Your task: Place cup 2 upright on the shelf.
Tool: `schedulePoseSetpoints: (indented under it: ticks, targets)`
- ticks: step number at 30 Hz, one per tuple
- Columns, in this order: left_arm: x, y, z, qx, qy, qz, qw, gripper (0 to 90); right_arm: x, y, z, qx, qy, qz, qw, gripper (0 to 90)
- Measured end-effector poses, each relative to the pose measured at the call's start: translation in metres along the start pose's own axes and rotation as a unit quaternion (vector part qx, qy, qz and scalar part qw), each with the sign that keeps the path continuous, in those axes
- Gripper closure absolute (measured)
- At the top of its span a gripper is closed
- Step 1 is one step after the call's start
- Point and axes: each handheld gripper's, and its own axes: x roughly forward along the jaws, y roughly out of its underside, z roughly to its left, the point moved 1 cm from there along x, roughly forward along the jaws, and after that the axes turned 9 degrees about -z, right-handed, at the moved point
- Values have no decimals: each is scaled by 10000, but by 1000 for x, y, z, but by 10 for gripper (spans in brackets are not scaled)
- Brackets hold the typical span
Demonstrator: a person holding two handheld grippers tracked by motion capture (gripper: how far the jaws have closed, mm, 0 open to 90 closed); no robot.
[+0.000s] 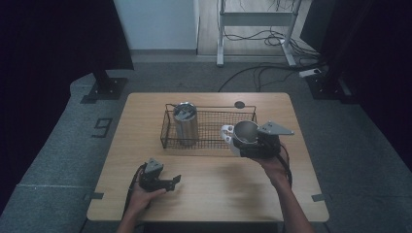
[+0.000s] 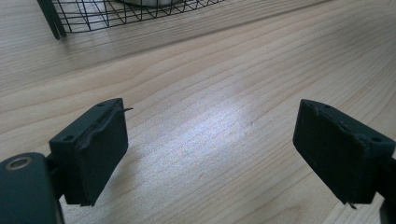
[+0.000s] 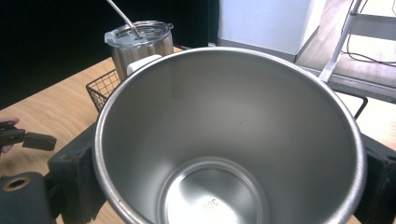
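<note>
- High view: nearest the camera, at 7 o'clock on the wooden table, the person's left hand rests the left gripper flat, idle and pointing toward 3 o'clock. At 2 o'clock the right gripper carries a steel cup mouth-up beside the wire basket, probably to join the lidded tumbler standing inside it at 10 o'clock.
- Left gripper view: black jaws stand released, well apart, with bare tabletop between them; the basket's corner sits at 11 o'clock.
- Right gripper view: jaws are clenched on the cup's outer wall on both sides, its hollow facing the lens; the tumbler stands at 11 o'clock, upright.
</note>
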Motion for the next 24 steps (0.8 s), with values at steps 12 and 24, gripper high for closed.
schedulePoseSetpoints:
  ticks: [12, 24]
  targets:
    - [-1, 0, 1, 8, -27, -13, 10000, 105, 13, -11, -7, -55, 10, -3, 10000, 67]
    - [-4, -2, 0, -14, -78, -149, 9999, 119, 29, -12, -17, -85, -7, 97, 9999, 67]
